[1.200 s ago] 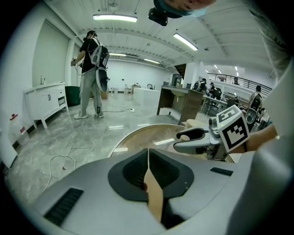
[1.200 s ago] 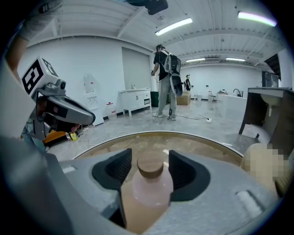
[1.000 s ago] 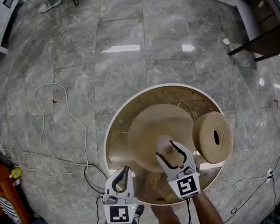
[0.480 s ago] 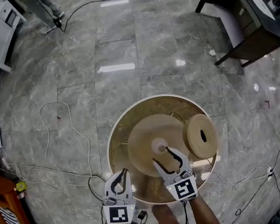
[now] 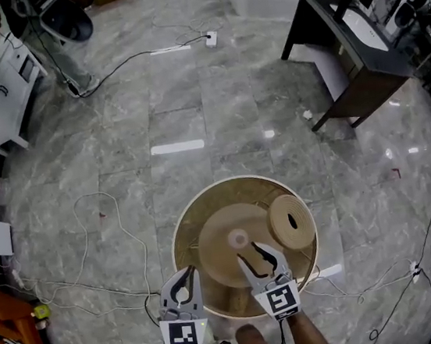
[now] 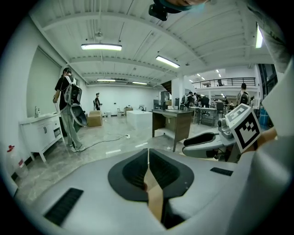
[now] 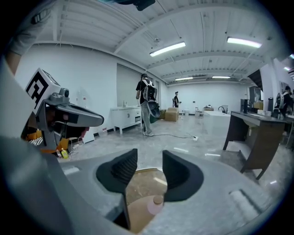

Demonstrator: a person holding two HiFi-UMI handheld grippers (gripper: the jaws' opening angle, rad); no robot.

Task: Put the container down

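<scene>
Left gripper (image 5: 184,277): jaws pressed together, nothing in them, hanging over the 7 o'clock rim of the container (image 5: 236,179). The container stands on the floor (image 5: 192,115) at my 12 o'clock, roll (image 5: 291,222) at 2 o'clock inside it, and it looks smaller in the head view than a second ago, since both hands have lifted off it; I judge it set down and released. Right gripper (image 5: 250,253): jaws apart, just been closing part way with nothing between them, above the 6 o'clock rim.
</scene>
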